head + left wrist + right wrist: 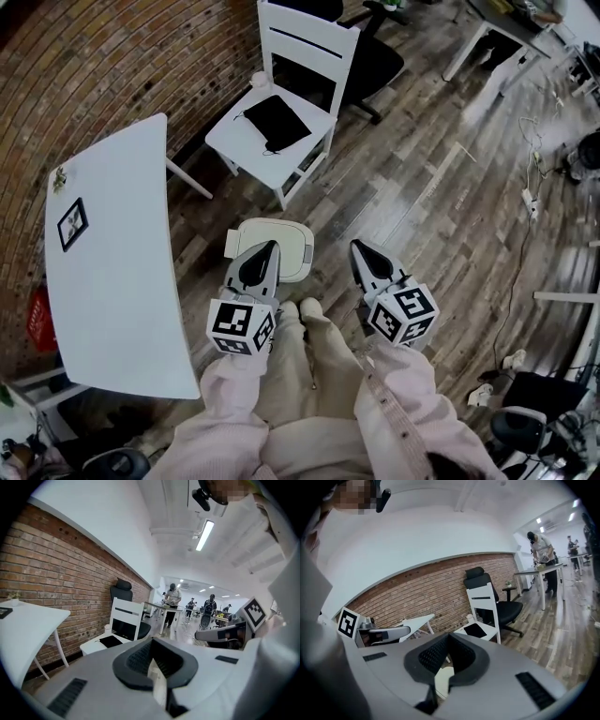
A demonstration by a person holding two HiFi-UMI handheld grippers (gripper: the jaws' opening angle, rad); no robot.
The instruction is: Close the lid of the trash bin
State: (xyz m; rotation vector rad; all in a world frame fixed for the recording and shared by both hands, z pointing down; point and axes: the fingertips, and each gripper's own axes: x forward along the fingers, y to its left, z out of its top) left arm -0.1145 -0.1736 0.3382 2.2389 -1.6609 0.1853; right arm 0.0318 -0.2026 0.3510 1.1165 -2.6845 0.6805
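The trash bin point(292, 246) is a cream, rounded-square bin on the wooden floor just in front of the person's feet. Seen from above, its lid lies flat across the top. My left gripper point(270, 246) hangs over the bin's near left part, well above it, and hides that corner. Its jaws are shut with nothing between them, as the left gripper view point(152, 641) also shows. My right gripper point(356, 246) is raised to the right of the bin, over bare floor. Its jaws meet at the tip point(449, 637) and hold nothing.
A white chair point(319, 47) with a black pouch point(274, 120) on its seat stands beyond the bin. A white table point(112, 262) runs along the left by the brick wall. A black office chair point(375, 56) stands behind. Cables point(530, 202) trail on the right.
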